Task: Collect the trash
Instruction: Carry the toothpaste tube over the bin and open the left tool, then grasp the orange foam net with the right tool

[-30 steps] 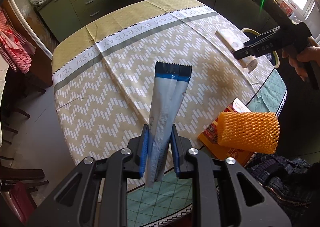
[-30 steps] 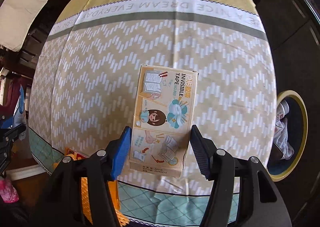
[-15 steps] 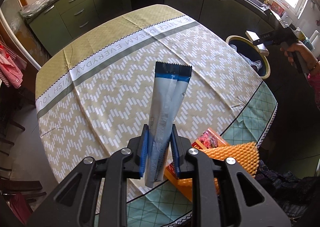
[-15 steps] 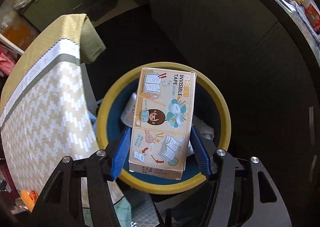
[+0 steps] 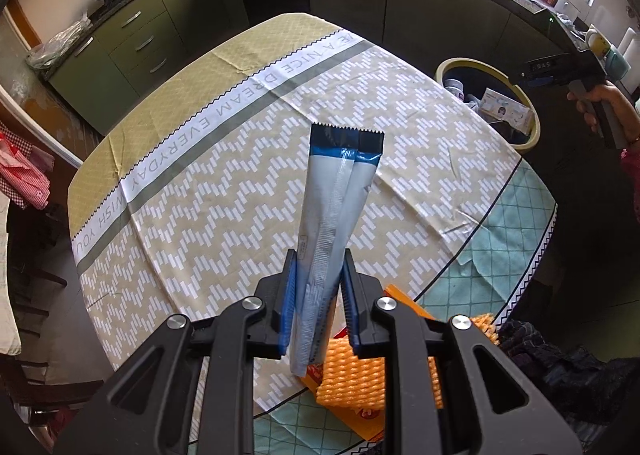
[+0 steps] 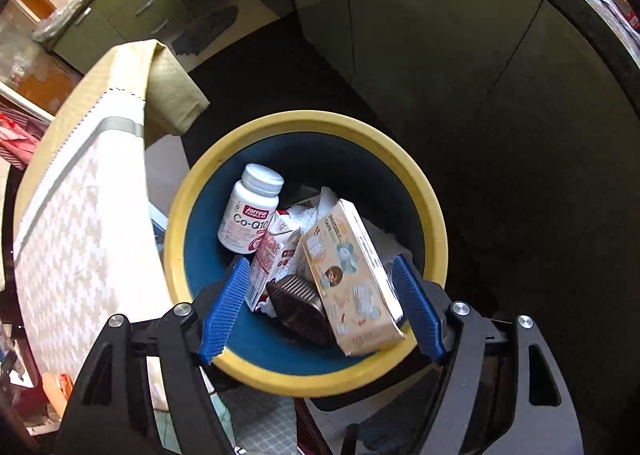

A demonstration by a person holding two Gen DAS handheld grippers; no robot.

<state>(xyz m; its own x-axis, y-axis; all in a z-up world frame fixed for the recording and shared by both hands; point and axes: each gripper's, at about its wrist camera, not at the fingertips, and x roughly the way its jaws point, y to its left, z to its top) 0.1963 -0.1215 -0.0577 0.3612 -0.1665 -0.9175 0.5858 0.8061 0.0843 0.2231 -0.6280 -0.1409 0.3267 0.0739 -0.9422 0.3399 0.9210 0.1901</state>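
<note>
Yellow plastic rims the round bin that stands on the dark floor just beside the table, and we hold our right gripper straight above its mouth so that whatever we let go falls inside. Its blue-padded jaws have just been opening and now stand spread, with nothing pressed between them. The tape box they carried has dropped away and lies tilted in the bin, leaning on a brown tray and a red and white carton, with a white pill bottle behind them. From our left wrist view we see the same bin past the table's far corner, with the tape box inside and our right hand on its handle above. Our left gripper is clenched on a long silver wrapper with a blue and black serrated end. The jaws pinch the wrapper near its lower end, so it stands up stiffly over the patterned tablecloth and will not drag as we carry it. We judge that this wrapper goes to the bin next. An orange foam net lies on an orange packet at the table's near edge, not yet collected, so we judge the job only partly done.
</note>
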